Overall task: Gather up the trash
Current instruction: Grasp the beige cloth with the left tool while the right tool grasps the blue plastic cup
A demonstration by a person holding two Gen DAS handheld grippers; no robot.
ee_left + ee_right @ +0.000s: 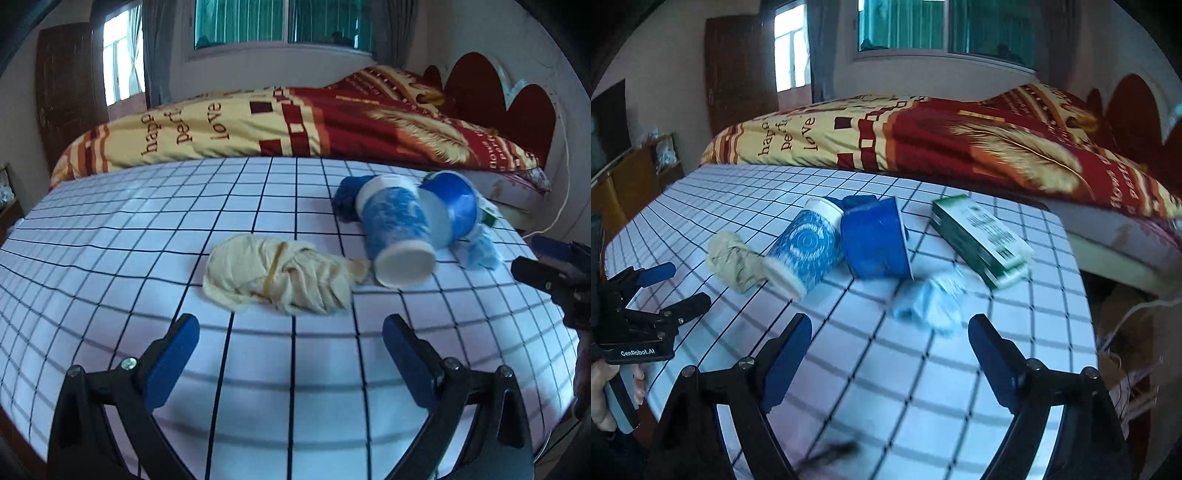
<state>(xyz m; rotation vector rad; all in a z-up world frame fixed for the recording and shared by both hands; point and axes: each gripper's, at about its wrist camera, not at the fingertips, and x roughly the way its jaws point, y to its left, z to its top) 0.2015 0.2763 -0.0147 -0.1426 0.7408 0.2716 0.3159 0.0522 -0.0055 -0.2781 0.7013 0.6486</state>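
Trash [280, 275] ahead; both hand-held grippers [291, 332] gape, unladen.

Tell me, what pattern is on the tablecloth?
White tablecloth with a black grid; clearest in the left wrist view.

right tool [890, 332] gaping, empty | blurred blue wad [929, 301], maybe tissue, near it | table [923, 406]

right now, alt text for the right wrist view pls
The open right gripper hovers above crumpled light-blue trash on a checked table. Behind lie a patterned paper cup, a blue tub, a green box and beige wadding.
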